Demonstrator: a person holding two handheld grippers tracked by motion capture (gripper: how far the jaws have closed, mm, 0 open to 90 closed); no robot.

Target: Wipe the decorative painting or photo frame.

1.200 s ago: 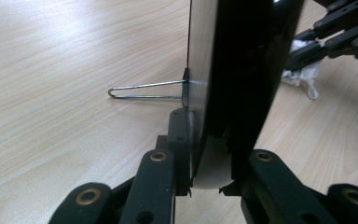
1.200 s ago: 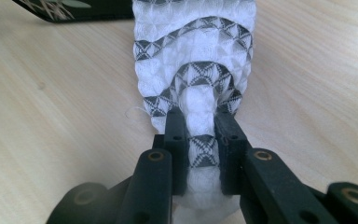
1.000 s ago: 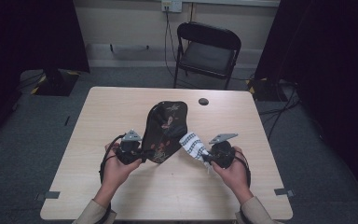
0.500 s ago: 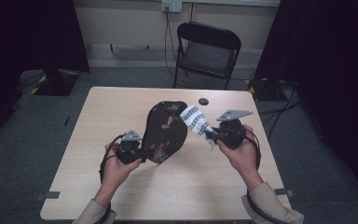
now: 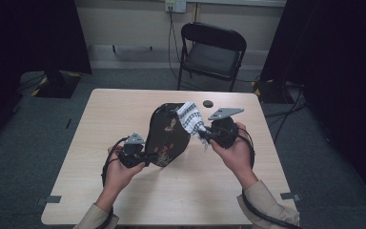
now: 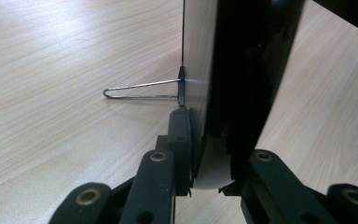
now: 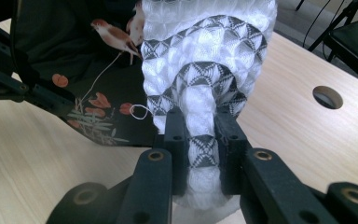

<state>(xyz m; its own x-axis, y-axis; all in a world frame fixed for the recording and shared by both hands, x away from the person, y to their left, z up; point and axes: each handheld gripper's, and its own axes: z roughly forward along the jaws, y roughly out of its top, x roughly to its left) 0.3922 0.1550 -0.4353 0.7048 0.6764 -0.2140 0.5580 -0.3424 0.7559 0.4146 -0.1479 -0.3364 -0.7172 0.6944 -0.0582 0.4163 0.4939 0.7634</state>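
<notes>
1. The left gripper [image 5: 145, 157] is clamped on the lower edge of one black oval tray [image 5: 167, 136], which stands tilted on its edge on the table [image 5: 100, 119]. In the left gripper view its jaws press on both faces of the thin tray wall [image 6: 205, 70].
2. In that same view one bent wire loop [image 6: 140, 90] sticks out from the tray's back face and lies just above the table [image 6: 51, 70].
3. The right gripper [image 5: 205, 136] is closed on one white cloth with a black diamond pattern [image 5: 189, 119]. In the right gripper view the cloth [image 7: 205, 60] is bunched between its jaws and spreads upward from them.
4. The cloth lies against the tray's upper right rim, raised off the table.
5. The tray's face [image 7: 74, 60] carries a painted pattern of birds, red blossoms and leaves; two birds can be made out near its top in the right gripper view.
6. Two hands hold the two grippers: the left hand [image 5: 119, 169] low, near the table, the right hand [image 5: 236, 152] held higher.
7. One small round dark hole [image 5: 208, 103] sits in the tabletop beyond the tray, near the far edge.
8. One black folding chair [image 5: 213, 55] stands behind the table.
</notes>
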